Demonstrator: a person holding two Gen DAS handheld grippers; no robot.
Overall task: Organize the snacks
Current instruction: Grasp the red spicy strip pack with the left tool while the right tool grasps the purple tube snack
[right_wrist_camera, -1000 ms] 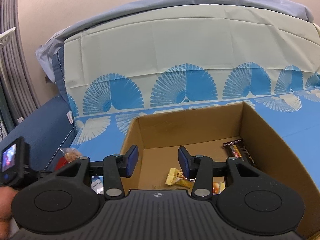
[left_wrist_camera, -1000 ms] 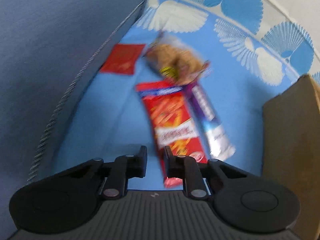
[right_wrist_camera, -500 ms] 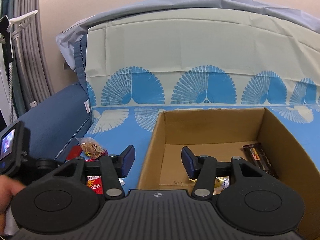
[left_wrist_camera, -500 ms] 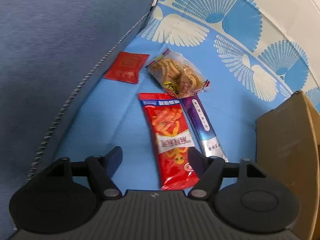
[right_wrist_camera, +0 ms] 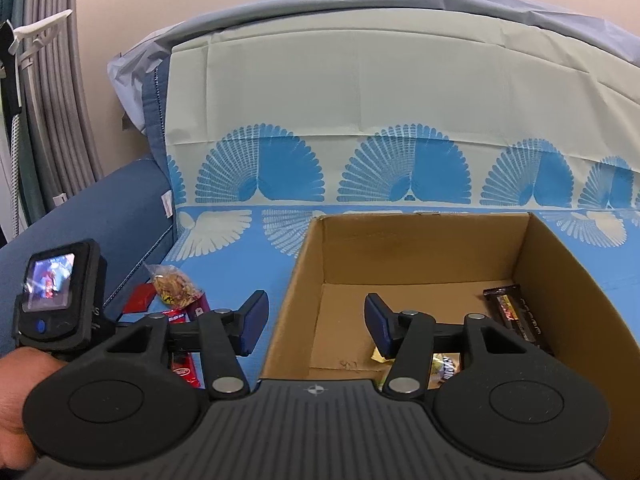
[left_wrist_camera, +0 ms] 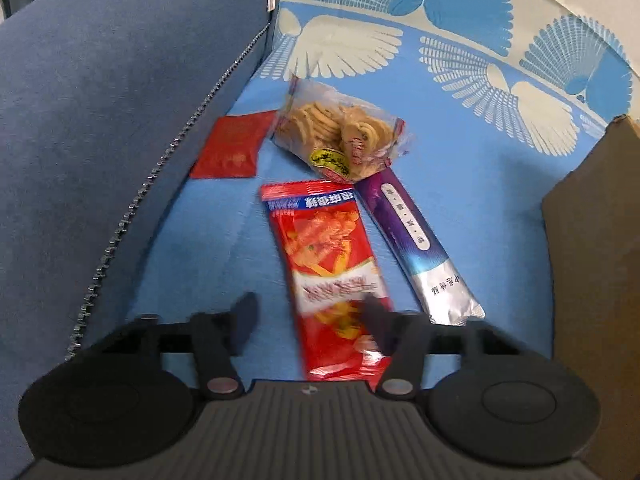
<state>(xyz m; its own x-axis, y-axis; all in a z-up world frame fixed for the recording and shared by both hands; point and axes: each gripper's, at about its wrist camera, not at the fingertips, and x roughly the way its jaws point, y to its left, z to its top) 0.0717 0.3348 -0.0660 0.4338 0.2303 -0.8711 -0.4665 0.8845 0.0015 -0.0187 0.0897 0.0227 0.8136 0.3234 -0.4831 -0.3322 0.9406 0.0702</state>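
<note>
Fingers (left_wrist_camera: 246, 312) astride lengthwise red snack packet (left_wrist_camera: 328, 264)

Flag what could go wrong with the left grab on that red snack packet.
1. The left gripper has just been closing around the red snack packet, which sits off-centre toward one finger; it may pinch only an edge and slip.
2. The purple bar lies right alongside and could get dragged.
3. The cardboard box wall is close; the long packet might clip it.
</note>
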